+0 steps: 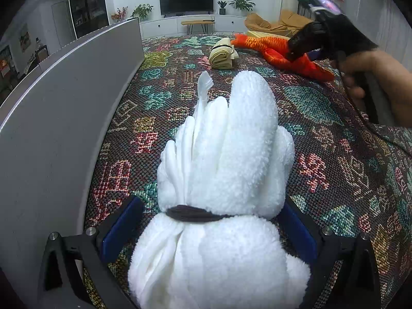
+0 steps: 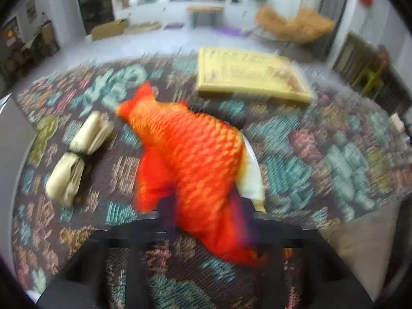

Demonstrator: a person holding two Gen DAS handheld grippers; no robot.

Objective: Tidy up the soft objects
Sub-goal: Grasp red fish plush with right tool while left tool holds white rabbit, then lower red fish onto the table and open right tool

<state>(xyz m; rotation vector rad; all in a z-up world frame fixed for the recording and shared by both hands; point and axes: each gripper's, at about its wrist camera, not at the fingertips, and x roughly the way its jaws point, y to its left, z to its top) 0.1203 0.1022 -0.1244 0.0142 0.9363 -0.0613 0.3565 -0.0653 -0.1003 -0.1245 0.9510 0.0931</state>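
Blue-padded fingers [image 1: 121,229] of the left gripper [image 1: 208,231] press in on both sides of a white fluffy towel bundle [image 1: 226,167] tied with a dark band [image 1: 193,213], clamping it just above the patterned woven blanket [image 1: 334,170], with a grey panel [image 1: 51,118] standing along the blanket's left edge. Farther across the blanket from the white bundle, the right gripper [image 1: 296,51] meets an orange plush fish [image 1: 278,51]; in the blurred right wrist view its fingers [image 2: 167,213] sit on either side of the fish's [image 2: 190,159] body, apparently gripping it, though the blur leaves that uncertain. Left of the fish lies a cream rolled cloth bundle [image 2: 77,154] tied at its middle, resting on the blanket [image 2: 334,159]. Beyond the fish, at the blanket's far edge, lies a flat yellow cushion [image 2: 247,77]
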